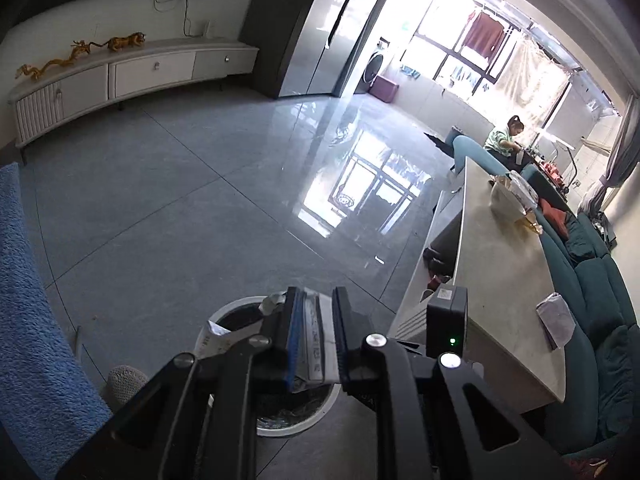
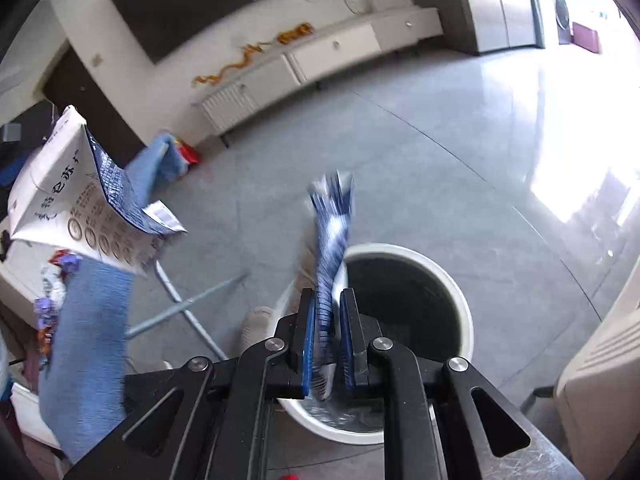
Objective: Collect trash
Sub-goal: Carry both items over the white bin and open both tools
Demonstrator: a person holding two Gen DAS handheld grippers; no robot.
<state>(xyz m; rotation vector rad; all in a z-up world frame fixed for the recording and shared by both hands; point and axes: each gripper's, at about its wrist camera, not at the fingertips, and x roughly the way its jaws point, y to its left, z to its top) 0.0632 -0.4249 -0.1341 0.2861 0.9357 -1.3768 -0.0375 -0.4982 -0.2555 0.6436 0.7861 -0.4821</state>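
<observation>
**Two wrappers held above the bin**

A white printed wrapper (image 1: 314, 336) is clamped between the pads of the left gripper (image 1: 316, 300), directly over the white bin (image 1: 240, 306). In the right-wrist view, a blue-and-white packet (image 2: 332, 240) is pinched by the right gripper (image 2: 329, 300) at its lower end, its free end standing toward 12 o'clock; the bin's mouth (image 2: 404, 300) lies at about 3 o'clock from the fingertips. Both pieces are judged light, thin and limp, probably slick foil. A hold near one edge is judged sufficient; on release, fluttering or clinging to a pad may be expected.
</observation>
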